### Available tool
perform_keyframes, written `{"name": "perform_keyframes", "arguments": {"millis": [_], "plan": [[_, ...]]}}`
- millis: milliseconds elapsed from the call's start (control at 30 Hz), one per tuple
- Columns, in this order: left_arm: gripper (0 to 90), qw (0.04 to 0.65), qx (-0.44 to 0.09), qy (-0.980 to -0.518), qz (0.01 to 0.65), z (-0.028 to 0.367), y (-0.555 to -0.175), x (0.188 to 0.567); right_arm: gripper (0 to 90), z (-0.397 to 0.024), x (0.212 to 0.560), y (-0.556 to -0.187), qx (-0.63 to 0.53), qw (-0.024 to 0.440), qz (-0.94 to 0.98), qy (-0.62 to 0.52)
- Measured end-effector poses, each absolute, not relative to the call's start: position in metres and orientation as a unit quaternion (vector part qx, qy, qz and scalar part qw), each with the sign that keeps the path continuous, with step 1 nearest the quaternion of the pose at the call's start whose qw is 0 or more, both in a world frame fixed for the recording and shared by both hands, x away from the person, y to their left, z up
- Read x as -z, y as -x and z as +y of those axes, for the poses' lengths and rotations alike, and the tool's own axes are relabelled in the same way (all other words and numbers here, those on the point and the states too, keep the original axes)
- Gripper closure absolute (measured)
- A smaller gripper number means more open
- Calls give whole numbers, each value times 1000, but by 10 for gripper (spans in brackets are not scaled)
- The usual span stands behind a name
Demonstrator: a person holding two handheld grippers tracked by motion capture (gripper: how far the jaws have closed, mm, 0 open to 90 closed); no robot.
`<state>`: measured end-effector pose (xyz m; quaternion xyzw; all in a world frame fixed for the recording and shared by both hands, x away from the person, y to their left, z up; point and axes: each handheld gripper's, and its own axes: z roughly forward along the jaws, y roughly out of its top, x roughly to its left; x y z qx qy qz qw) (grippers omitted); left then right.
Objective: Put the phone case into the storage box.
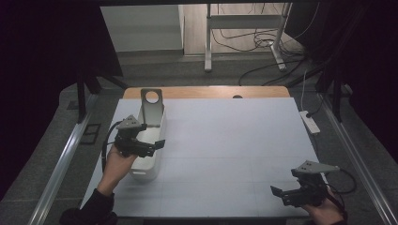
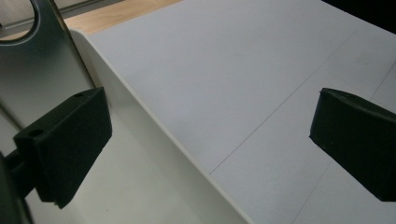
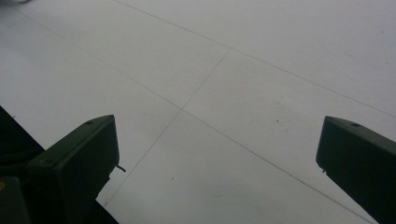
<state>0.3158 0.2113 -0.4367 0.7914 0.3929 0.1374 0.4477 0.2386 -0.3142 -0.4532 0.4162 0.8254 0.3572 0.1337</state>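
Left tool (image 1: pixel 157 144) spread, straddling the white plastic bin's (image 1: pixel 150 168) wall.
Right tool (image 1: pixel 278 192) spread over bare white bench (image 1: pixel 225 140); high view shows the bin's upright grey metal plate (image 1: pixel 152 107).

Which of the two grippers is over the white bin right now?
The left gripper: its open jaws straddle the white bin's wall. The right gripper hangs over bare table.

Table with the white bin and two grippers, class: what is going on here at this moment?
A person holds a gripper in each hand. The left gripper hangs open over the white bin, one jaw inside its wall and one outside. A grey metal plate with a round hole stands in the bin's far end. The right gripper is open above the bare white table, gripping nothing.
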Motion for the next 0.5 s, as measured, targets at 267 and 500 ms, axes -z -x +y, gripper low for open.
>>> {"name": "perform_keyframes", "arguments": {"millis": [267, 500], "plan": [[0, 452, -134, -792, 389, 209, -307, 437, 0, -315, 453, -238, -358, 133, 825, -417], [0, 457, -130, -791, 386, 208, -302, 437, 0, -315, 453, -238, -359, 133, 824, -417]]}}
